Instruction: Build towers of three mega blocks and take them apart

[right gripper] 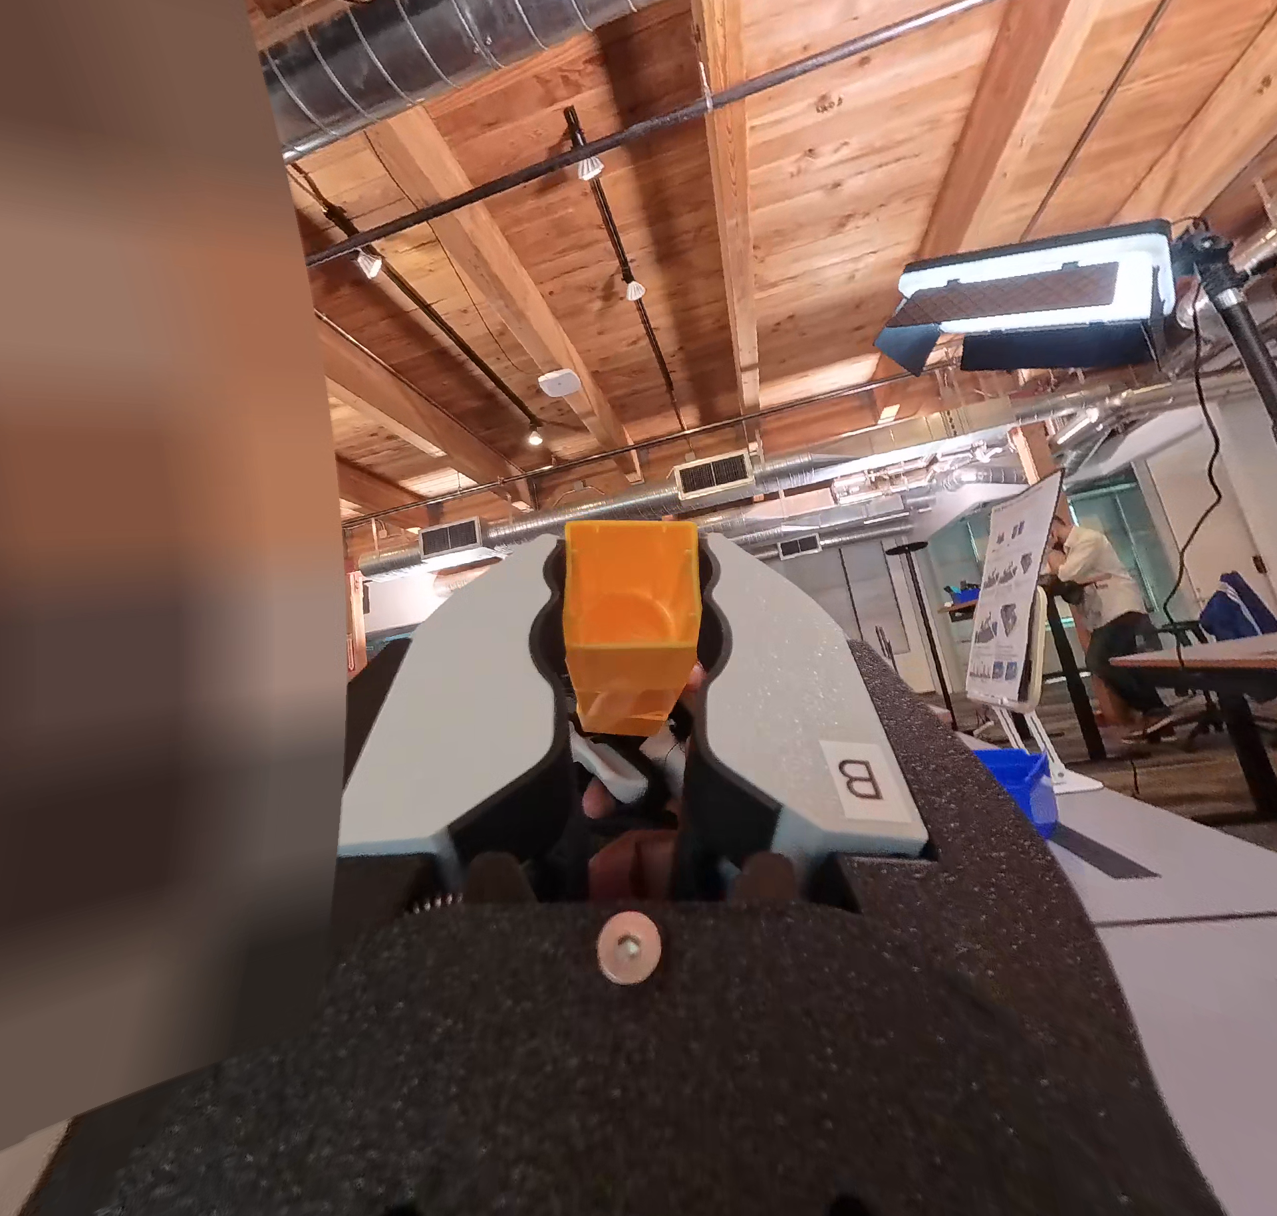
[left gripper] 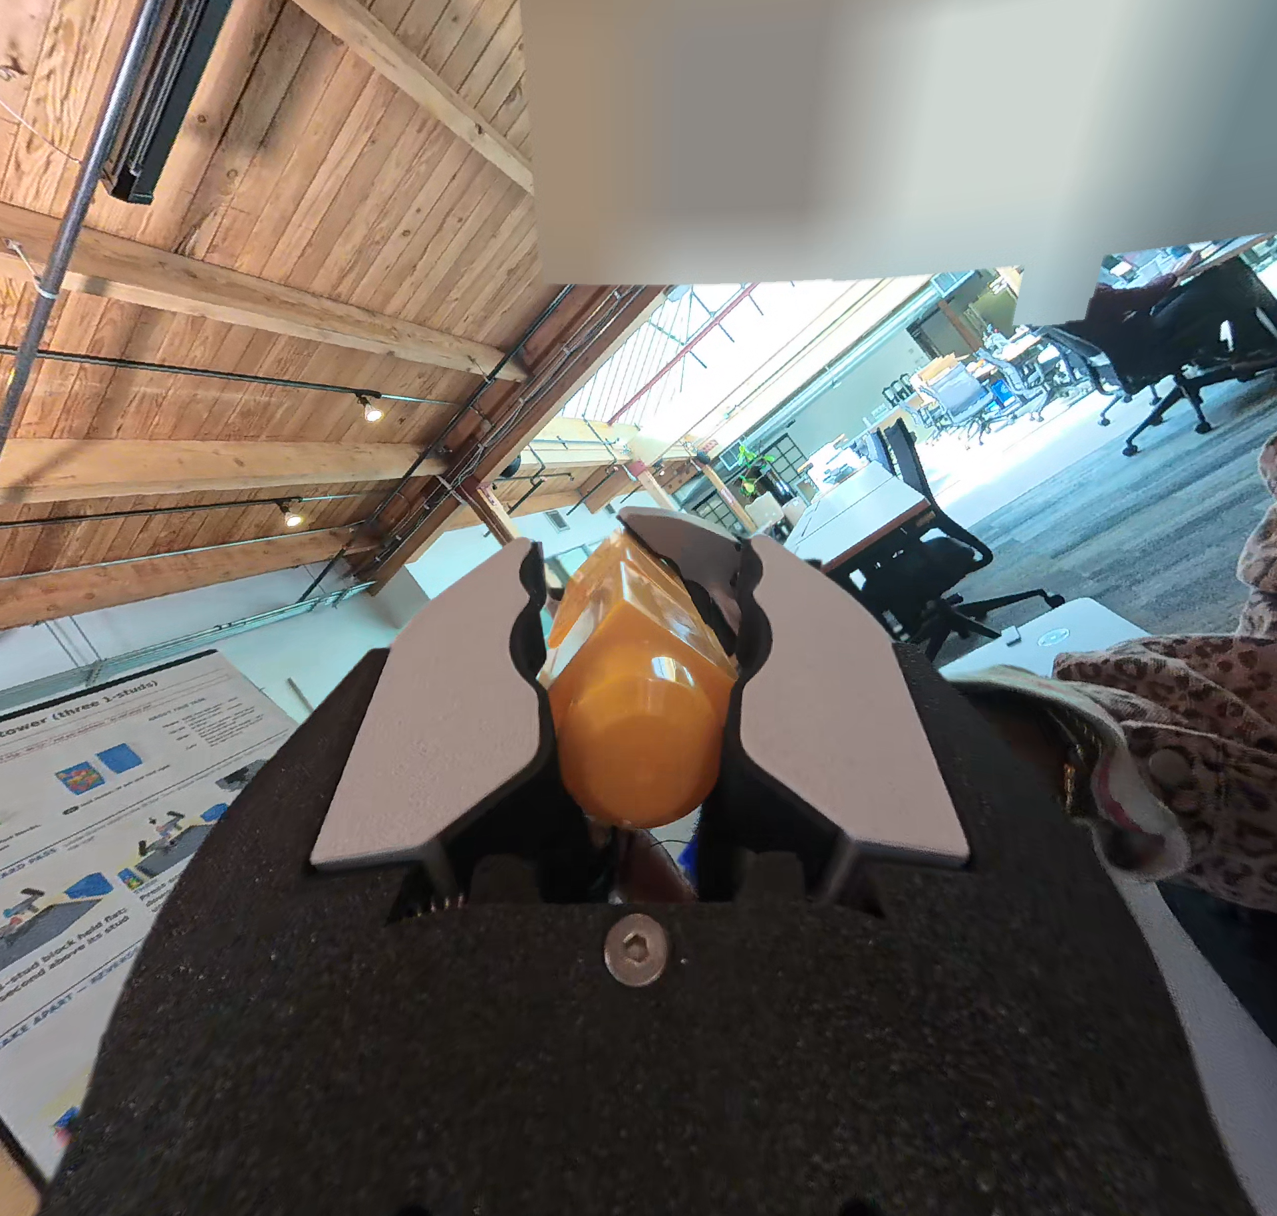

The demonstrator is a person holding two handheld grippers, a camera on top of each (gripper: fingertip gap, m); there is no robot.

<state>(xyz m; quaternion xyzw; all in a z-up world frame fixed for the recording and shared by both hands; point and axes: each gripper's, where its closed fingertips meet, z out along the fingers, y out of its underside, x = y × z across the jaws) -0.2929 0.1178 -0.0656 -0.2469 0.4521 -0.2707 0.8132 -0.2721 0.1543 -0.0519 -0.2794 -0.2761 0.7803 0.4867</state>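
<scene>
Both grippers point up towards the wooden ceiling. My left gripper (left gripper: 639, 561) is shut on an orange mega block (left gripper: 639, 734) whose round stud faces the camera. A second orange block (left gripper: 622, 596) sits beyond it, and a grey finger of the other gripper (left gripper: 680, 537) shows at its far end. My right gripper (right gripper: 632, 554) is shut on an orange block (right gripper: 629, 596) whose hollow underside faces the camera. Another orange piece (right gripper: 622, 696) touches it below, with a finger of the other gripper (right gripper: 611, 772) under that. The blocks look joined.
A printed instruction sheet (left gripper: 103, 803) stands at the left, and a leopard-print sleeve (left gripper: 1175, 734) is at the right. A light panel (right gripper: 1036, 299), a blue bin (right gripper: 1023, 782), a white table (right gripper: 1175, 975) and a person (right gripper: 1099, 596) at a far desk show. The grippers' ends are close to 5 cm from one another.
</scene>
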